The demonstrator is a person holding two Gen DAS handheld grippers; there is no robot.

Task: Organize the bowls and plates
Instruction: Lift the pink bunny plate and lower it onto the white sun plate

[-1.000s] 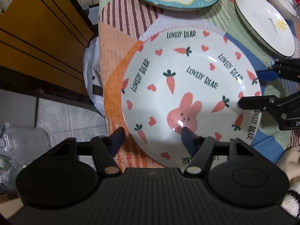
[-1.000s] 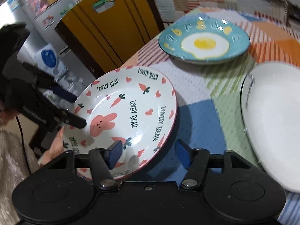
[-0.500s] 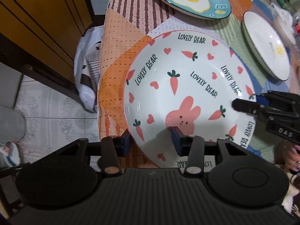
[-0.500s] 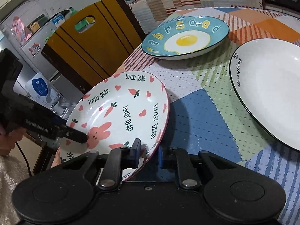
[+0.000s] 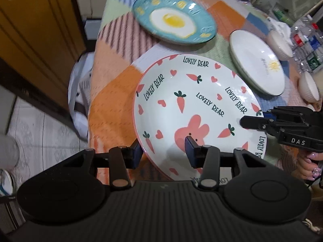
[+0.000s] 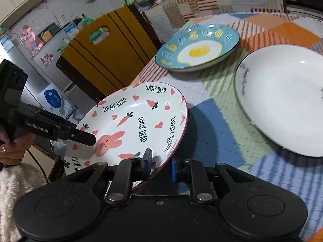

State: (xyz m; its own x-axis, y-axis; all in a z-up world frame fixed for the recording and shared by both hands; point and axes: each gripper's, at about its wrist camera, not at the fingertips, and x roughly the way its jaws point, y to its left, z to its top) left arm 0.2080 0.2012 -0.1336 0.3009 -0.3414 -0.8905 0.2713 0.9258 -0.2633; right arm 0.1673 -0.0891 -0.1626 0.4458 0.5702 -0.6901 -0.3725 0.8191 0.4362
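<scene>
A white plate with a pink rabbit, carrots and "LOVELY BEAR" lettering [image 5: 193, 92] [image 6: 141, 117] hangs tilted just above the patchwork tablecloth [image 5: 113, 92], casting a shadow on it. My left gripper [image 5: 162, 152] is shut on its near-left rim, one pad under the edge and one on the rabbit. In the right wrist view it [image 6: 86, 138] comes in from the left. My right gripper [image 6: 160, 164] is shut on the plate's opposite rim, and in the left wrist view it [image 5: 254, 121] enters from the right.
A blue plate with a fried-egg picture [image 5: 173, 20] [image 6: 197, 48] and a plain white plate [image 5: 260, 64] [image 6: 282, 100] lie farther back on the table. White bowls [image 5: 308, 86] and plastic bottles [image 5: 302, 38] crowd the far right. A yellow wooden panel [image 5: 30, 30] stands left of the table's edge.
Both grippers closed onto the rabbit plate's rim. The plate then rose off the tablecloth and tilted, with its left side higher.
</scene>
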